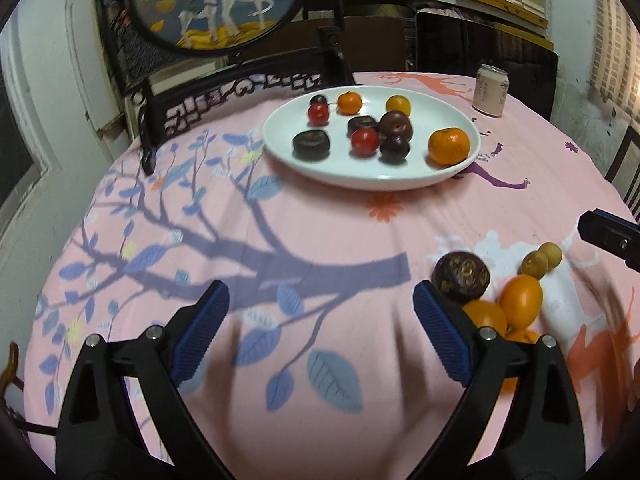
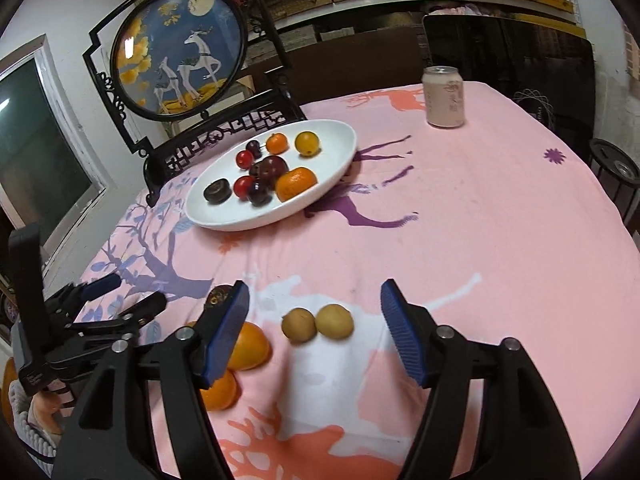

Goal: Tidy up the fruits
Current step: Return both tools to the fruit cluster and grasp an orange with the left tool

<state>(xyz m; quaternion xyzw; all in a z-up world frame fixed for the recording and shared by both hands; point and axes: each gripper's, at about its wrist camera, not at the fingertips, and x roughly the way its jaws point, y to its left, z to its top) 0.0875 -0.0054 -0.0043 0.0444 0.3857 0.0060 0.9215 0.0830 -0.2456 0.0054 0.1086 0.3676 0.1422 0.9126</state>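
Note:
A white plate (image 1: 320,168) (image 2: 224,222) at the back of the pink table holds several fruits: oranges, red and dark plums, dark chestnuts. Loose fruit lies near the front: a dark chestnut (image 1: 460,276), oranges (image 1: 520,300) (image 2: 250,346) and two tan longans (image 1: 540,262) (image 2: 318,324). My left gripper (image 1: 320,328) is open and empty, with the loose fruit just beyond its right finger. My right gripper (image 2: 314,332) is open and empty, with the two longans between its fingers' line. The left gripper shows at the left of the right wrist view (image 2: 116,300).
A pink drink can (image 1: 491,90) (image 2: 444,96) stands at the back right. A round framed deer screen (image 1: 216,0) (image 2: 180,56) on a black stand sits behind the plate. Shelves and dark chairs surround the table.

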